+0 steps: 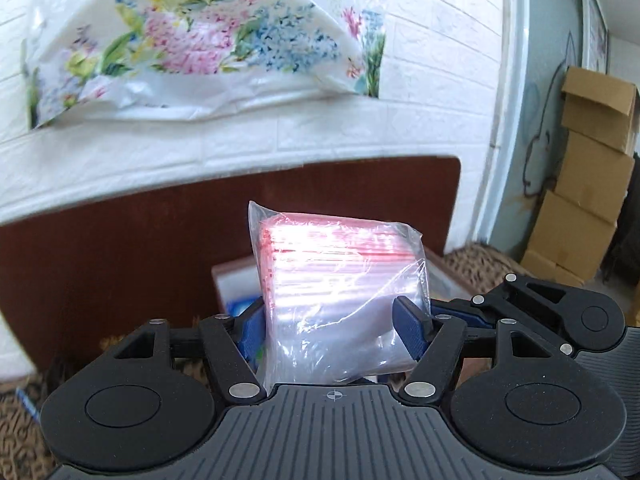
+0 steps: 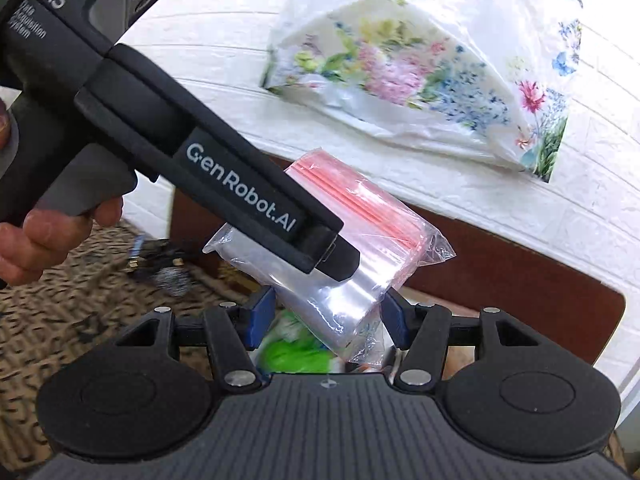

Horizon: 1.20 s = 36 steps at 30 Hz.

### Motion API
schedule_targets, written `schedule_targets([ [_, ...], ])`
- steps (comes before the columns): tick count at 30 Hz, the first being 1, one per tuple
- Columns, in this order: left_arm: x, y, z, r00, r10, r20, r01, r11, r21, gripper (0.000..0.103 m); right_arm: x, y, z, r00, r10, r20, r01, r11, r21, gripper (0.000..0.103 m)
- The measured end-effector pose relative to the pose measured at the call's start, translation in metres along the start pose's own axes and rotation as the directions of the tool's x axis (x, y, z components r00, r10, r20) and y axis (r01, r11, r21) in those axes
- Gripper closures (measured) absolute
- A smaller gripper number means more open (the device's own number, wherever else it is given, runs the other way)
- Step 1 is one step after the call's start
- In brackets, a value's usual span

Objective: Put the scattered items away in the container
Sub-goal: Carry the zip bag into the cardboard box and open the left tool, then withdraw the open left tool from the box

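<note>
Above the box, beneath a flowered plastic bag on the white brick wall:
Left gripper clamps the clear red-striped zip-bag packet; right gripper gapes; green item below.

A brown-and-cream leopard-patterned woven mat covers the surface. On it lies a dark tangled cluster of small items, blurred. A white open-topped box rests there, beside a dark reddish-brown board.

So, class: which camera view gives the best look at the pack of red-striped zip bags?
The left wrist view: the pack of zip bags faces the lens unobstructed, clamped in the left gripper. In the right wrist view, that gripper's black body crosses and partly hides the pack.
</note>
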<state>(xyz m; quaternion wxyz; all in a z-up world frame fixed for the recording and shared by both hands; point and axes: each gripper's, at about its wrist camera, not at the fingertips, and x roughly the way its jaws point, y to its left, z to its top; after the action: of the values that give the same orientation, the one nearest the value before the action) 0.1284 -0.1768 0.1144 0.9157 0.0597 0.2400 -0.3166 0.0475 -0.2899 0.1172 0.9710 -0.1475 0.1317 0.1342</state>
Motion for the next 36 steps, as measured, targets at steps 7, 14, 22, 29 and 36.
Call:
schedule_targets([
  [7, 0.071, 0.040, 0.014, 0.999, -0.042, -0.030, 0.039, 0.995, -0.093, 0.033, 0.068, -0.034, 0.004, 0.997, 0.021, -0.071, -0.025, 0.998, -0.054, 0.040],
  [14, 0.124, 0.064, 0.007, 0.996, -0.047, -0.071, 0.037, 0.991, -0.126, 0.032, 0.120, -0.049, -0.007, 0.985, 0.054, -0.165, -0.070, 0.993, -0.092, 0.040],
  [22, 0.164, 0.086, -0.014, 0.984, -0.089, -0.156, 0.060, 0.981, -0.184, 0.004, 0.161, -0.043, -0.023, 0.967, 0.031, -0.253, -0.066, 0.990, -0.128, 0.021],
  [29, 0.157, 0.079, -0.021, 0.989, -0.064, -0.134, 0.047, 0.990, -0.132, 0.002, 0.158, -0.040, -0.027, 0.972, -0.012, -0.233, -0.020, 0.991, -0.135, 0.010],
  [36, 0.141, 0.073, -0.012, 0.992, -0.057, -0.113, 0.043, 0.991, -0.126, 0.001, 0.141, -0.037, -0.024, 0.981, -0.055, -0.184, 0.030, 0.990, -0.138, 0.003],
])
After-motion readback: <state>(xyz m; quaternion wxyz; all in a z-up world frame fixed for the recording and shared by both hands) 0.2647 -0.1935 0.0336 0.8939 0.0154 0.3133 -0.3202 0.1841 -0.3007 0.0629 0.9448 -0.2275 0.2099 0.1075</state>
